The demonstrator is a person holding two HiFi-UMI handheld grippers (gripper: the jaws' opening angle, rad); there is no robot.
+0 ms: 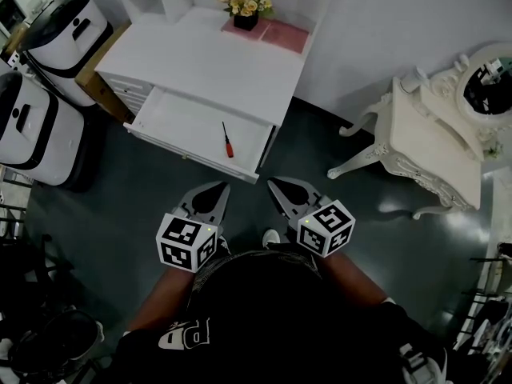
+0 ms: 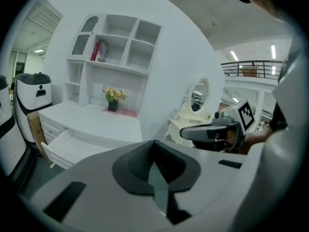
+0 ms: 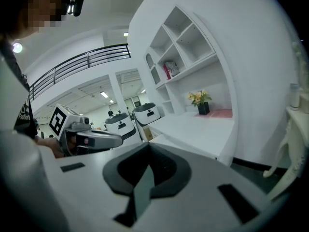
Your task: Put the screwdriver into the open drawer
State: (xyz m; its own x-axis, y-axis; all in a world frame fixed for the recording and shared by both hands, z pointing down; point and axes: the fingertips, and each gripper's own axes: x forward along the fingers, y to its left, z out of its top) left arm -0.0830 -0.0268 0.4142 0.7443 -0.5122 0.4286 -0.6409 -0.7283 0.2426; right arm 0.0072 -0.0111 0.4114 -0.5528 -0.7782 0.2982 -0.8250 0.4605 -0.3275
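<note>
The red-handled screwdriver (image 1: 228, 141) lies inside the open white drawer (image 1: 172, 122), toward its right end. The drawer is pulled out of the white desk (image 1: 208, 54). Both grippers hang over the dark floor in front of the drawer, close to the person's body. My left gripper (image 1: 214, 189) is shut with nothing in it, and so is my right gripper (image 1: 274, 186). In the left gripper view the closed jaws (image 2: 155, 144) point past the drawer (image 2: 72, 146) with the right gripper (image 2: 212, 132) alongside. The right gripper view shows its closed jaws (image 3: 147, 146) and the left gripper (image 3: 82, 137).
Two white, black-trimmed appliances (image 1: 68, 26) (image 1: 28, 126) stand left of the desk beside a cardboard box (image 1: 100, 82). An ornate white dressing table (image 1: 432, 142) stands at the right. A flower pot (image 1: 246, 6) and a pink mat (image 1: 268, 32) sit on the desk below a shelf unit (image 2: 116, 47).
</note>
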